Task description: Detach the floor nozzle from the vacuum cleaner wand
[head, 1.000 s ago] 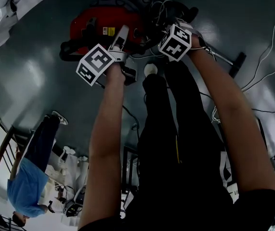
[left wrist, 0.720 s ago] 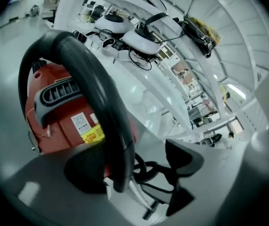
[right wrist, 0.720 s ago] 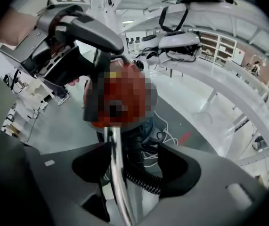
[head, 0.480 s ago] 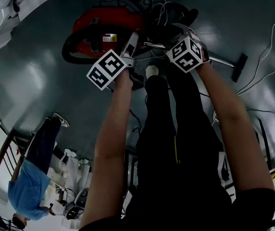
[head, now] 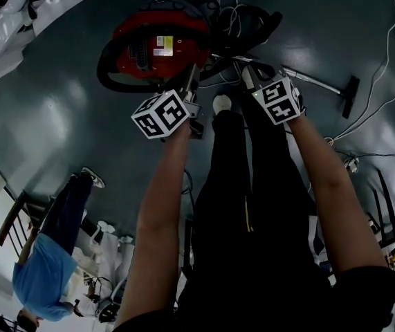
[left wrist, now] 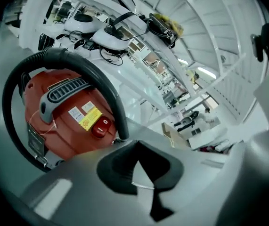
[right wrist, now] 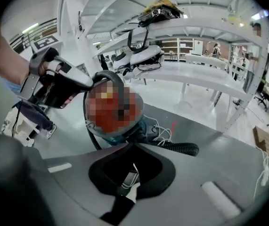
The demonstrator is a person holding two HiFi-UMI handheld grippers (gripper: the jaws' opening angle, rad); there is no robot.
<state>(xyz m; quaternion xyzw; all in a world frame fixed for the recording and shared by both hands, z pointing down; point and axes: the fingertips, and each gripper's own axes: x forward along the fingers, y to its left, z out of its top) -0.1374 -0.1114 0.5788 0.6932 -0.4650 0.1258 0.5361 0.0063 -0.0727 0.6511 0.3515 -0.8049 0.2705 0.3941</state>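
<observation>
Wand (head: 313, 82) is lying flat on the grey floor (head: 66, 109). In the head view its long axis runs off to our right, with the floor nozzle (head: 350, 97) crosswise on the far end. The red vacuum cleaner (head: 157, 43) and its black hose (head: 252, 25) sit just ahead of us, and white cables (head: 384, 68) trail near the nozzle. Our left gripper (left wrist: 136, 166) and right gripper (right wrist: 130, 173) have both just been closing. The jaws are now pinched together with nothing between them.

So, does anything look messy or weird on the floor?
Yes. A tangle of white cables lies heaped beside the red vacuum cleaner, and more white cable trails loose across the floor on the right. Nothing looks spilled or broken.
</observation>
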